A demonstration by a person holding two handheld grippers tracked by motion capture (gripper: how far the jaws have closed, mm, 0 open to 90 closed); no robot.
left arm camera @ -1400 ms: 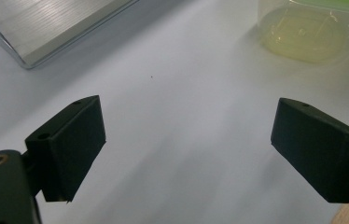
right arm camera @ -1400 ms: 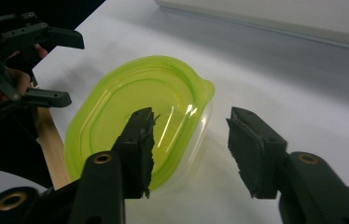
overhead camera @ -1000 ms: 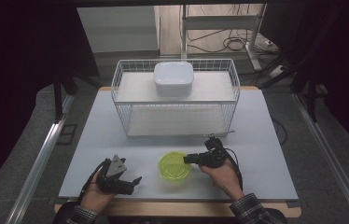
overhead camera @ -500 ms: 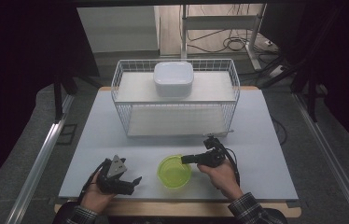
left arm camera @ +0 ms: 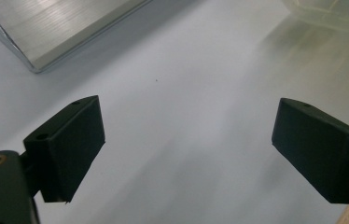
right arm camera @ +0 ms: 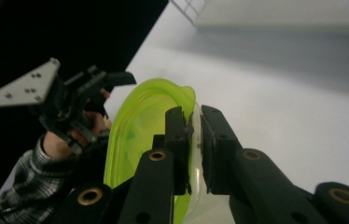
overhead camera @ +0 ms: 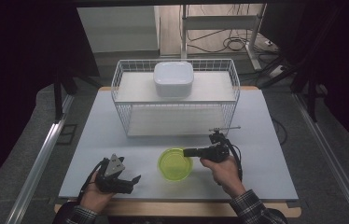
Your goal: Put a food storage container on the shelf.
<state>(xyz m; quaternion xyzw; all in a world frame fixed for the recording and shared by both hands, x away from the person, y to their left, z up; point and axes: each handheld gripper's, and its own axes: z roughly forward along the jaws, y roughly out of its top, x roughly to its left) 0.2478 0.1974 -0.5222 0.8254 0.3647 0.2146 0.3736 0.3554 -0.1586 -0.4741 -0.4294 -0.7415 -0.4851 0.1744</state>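
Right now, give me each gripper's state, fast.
Left gripper: open, holding nothing.
Right gripper: jaws just closed, shut on the green bowl's rim.

A wire rack (overhead camera: 175, 105) stands at the back of the table (overhead camera: 266, 154), with a box (overhead camera: 173, 78) on its shelf. A bowl (overhead camera: 175, 164) sits in front of it, between the two grippers.

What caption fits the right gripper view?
Right tool clamped on the rim of a green bowl above the white table.

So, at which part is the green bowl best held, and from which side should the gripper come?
Probably the thin rim of the green bowl, from its right side: the bowl sits upright and open, so one jaw goes inside the wall, one outside. The right gripper is shut on it so.
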